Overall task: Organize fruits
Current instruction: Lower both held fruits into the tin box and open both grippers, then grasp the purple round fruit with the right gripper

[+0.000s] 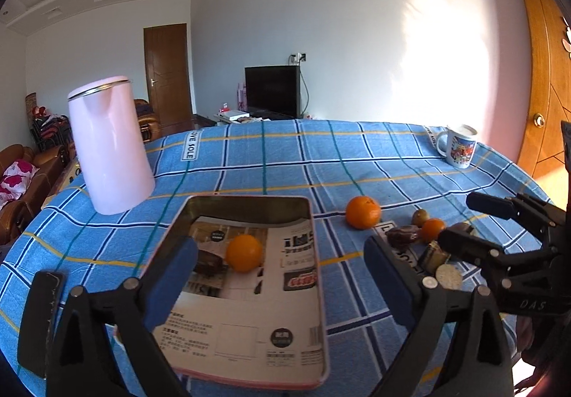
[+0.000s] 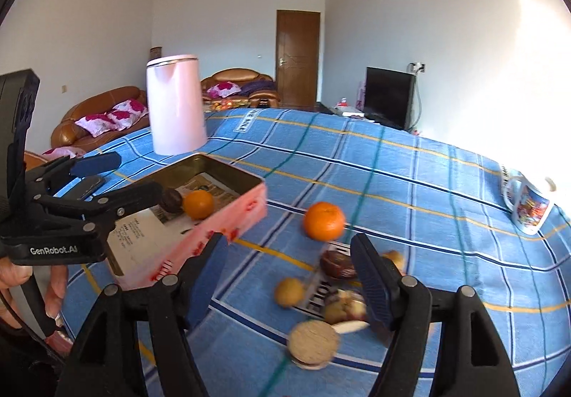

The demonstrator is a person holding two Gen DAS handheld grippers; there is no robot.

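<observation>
The left tongs (image 1: 282, 254) gape wide and hold nothing, poised over the open pink tin (image 1: 321, 293). Inside it, on printed paper, lie a small orange (image 1: 243, 252) and a dark brown fruit (image 2: 171, 200). The right tongs (image 2: 289, 275) also gape wide over loose small fruits and a round biscuit (image 2: 313, 343). A larger orange (image 2: 324, 220) sits on the table (image 2: 428, 182) just beyond, a pink kettle (image 1: 109, 143) and mug (image 1: 460, 145) farther off.
</observation>
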